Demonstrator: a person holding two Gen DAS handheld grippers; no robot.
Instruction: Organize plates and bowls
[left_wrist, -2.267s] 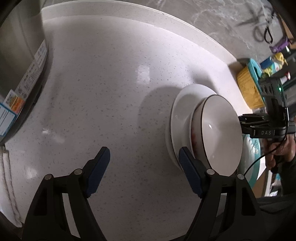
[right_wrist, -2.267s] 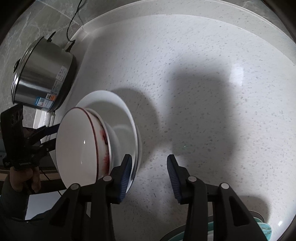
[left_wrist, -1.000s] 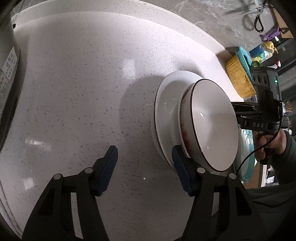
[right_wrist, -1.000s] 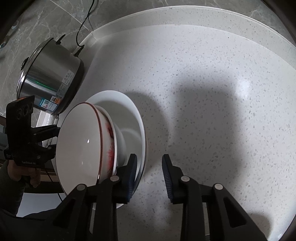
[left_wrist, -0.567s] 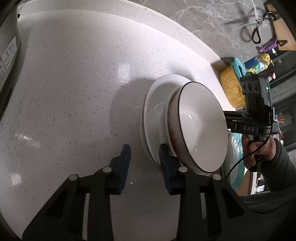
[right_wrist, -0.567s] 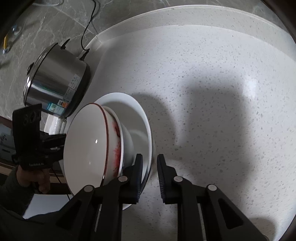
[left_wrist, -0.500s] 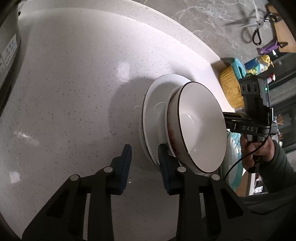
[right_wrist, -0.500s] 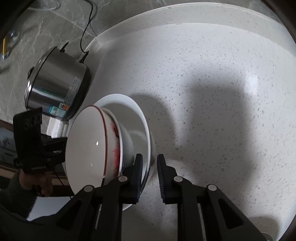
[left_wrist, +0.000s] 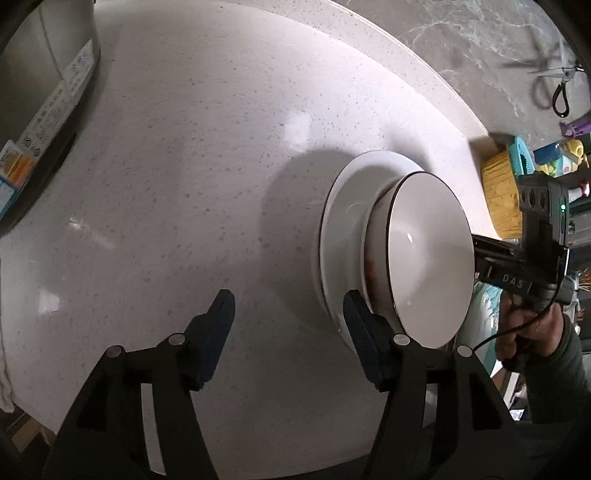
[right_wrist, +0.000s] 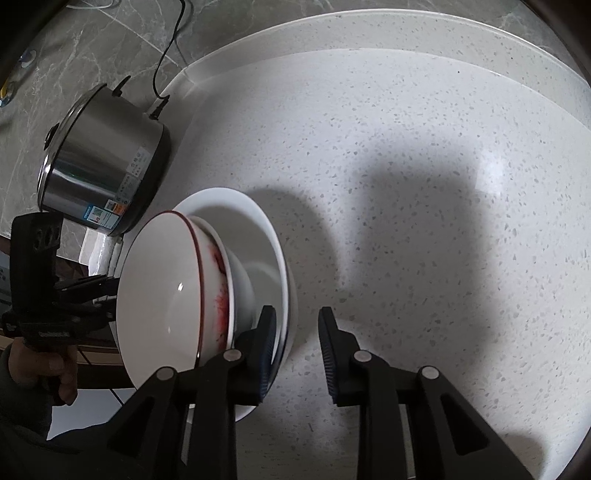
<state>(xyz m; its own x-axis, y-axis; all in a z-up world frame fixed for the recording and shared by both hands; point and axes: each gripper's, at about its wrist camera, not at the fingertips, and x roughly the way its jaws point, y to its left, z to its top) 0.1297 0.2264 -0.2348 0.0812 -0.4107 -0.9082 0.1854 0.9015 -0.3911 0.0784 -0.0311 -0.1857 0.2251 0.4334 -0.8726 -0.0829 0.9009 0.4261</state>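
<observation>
2 grippers frame a stack of dishes on the speckled white counter (left_wrist: 177, 155). The stack is a white plate (left_wrist: 343, 206) with a red-rimmed white bowl (left_wrist: 428, 258) sitting in it; a red pattern shows on the bowl's outer wall.

The left gripper (left_wrist: 286, 339) has just been opening again after a brief squeeze, and its blue-padded fingers (left_wrist: 218, 332) now stand well apart over bare counter. Nothing lies between them. Its right-hand pad sits just beside the plate's near edge, at the base of the bowl; contact cannot be told.

The right gripper (right_wrist: 297, 336) has just been opening a little, and its jaws stand narrow, with only counter in the gap. Its left finger (right_wrist: 266, 332) lies against the plate's rim in that view, overlapping it, though whether it presses there cannot be told.

1 steel cooker (right_wrist: 103, 162) with a label and a black cord stands at the counter's back corner, well apart from the dishes. Beyond the counter's far end in the left view are a yellow brush (left_wrist: 500, 192) and hanging scissors (left_wrist: 561, 88).
</observation>
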